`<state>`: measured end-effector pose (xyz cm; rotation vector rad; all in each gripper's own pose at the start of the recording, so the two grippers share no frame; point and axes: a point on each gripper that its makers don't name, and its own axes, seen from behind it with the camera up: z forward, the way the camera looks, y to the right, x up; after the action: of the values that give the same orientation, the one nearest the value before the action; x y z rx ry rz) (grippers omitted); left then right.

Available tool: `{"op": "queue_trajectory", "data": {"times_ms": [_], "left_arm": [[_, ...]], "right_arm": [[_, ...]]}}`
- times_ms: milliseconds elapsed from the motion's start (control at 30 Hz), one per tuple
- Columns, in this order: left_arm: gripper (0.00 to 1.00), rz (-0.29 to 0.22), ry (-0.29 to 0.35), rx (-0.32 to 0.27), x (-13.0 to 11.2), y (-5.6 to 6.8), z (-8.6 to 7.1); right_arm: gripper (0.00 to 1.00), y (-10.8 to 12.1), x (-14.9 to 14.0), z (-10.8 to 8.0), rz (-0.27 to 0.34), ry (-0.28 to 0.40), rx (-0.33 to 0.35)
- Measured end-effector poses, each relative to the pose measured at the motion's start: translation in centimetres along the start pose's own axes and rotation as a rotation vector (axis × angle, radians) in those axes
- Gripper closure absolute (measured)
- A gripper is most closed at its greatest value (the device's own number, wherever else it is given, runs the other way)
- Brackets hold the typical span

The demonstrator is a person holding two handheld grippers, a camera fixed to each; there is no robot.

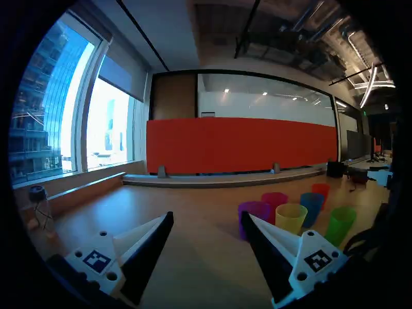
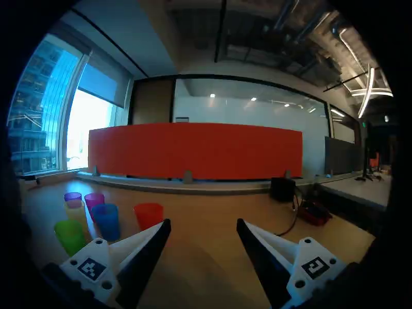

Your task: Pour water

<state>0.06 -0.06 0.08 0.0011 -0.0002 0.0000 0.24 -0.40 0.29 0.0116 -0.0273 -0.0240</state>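
- Left gripper view — my left gripper (image 1: 206, 220) sits low in the frame. Its two fingers are spread wide with nothing between them, above the wooden tabletop (image 1: 201, 268).
- Right of those fingers, six plastic cups stand upright in a close cluster on the tabletop.
  - The purple cup (image 1: 255, 212) is partly behind the right fingertip, with the pink cup (image 1: 274, 200) just behind it.
  - The yellow cup (image 1: 291, 216) stands beside the purple one.
  - The blue cup (image 1: 312, 205) and the red cup (image 1: 321, 189) are farther back.
  - The green cup (image 1: 340, 223) is at the right end.
- I cannot tell from here whether any cup holds water.
- Background: an orange partition (image 1: 242, 144) runs along the far edge of the table, and a tall window (image 1: 51, 123) fills the left side.
- Right gripper view — my right gripper (image 2: 203, 224) also has its fingers spread wide and grips nothing, above the tabletop (image 2: 206, 268).
- Left of its fingers is the cluster of cups.
  - The green cup (image 2: 69, 236) is nearest the camera.
  - The yellow cup (image 2: 76, 210) and the purple cup (image 2: 72, 196) stand behind it.
  - The pink cup (image 2: 94, 200) and the blue cup (image 2: 107, 220) are in the middle.
  - The red cup (image 2: 148, 213) is at the right of the group, just above the left fingertip in the picture.
- Toward the right, well apart from the cups, a black box (image 2: 282, 189) stands near a red object (image 2: 315, 212) with a dark cable (image 2: 294, 216).
- The orange partition (image 2: 195, 152) and the window (image 2: 46, 118) appear here too.
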Motion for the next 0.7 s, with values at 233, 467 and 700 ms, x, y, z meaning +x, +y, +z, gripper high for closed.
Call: {"op": "queue_trajectory", "data": {"times_ms": [233,467,700], "left_arm": [[0.03,-0.016,-0.002,-0.006,1.3,-0.3,0.5],[0.03,-0.025,-0.018,-0.007,3.2,-0.9,0.8],[0.03,-0.042,-0.036,-0.015,5.5,-1.2,1.2]], "right_arm": [[0.01,-0.6,2.7,0.0,-0.007,-0.002,0.029],[0.01,-0.9,5.2,0.1,-0.008,-0.009,0.046],[0.01,-0.9,7.7,0.3,0.009,-0.017,0.059]]}}
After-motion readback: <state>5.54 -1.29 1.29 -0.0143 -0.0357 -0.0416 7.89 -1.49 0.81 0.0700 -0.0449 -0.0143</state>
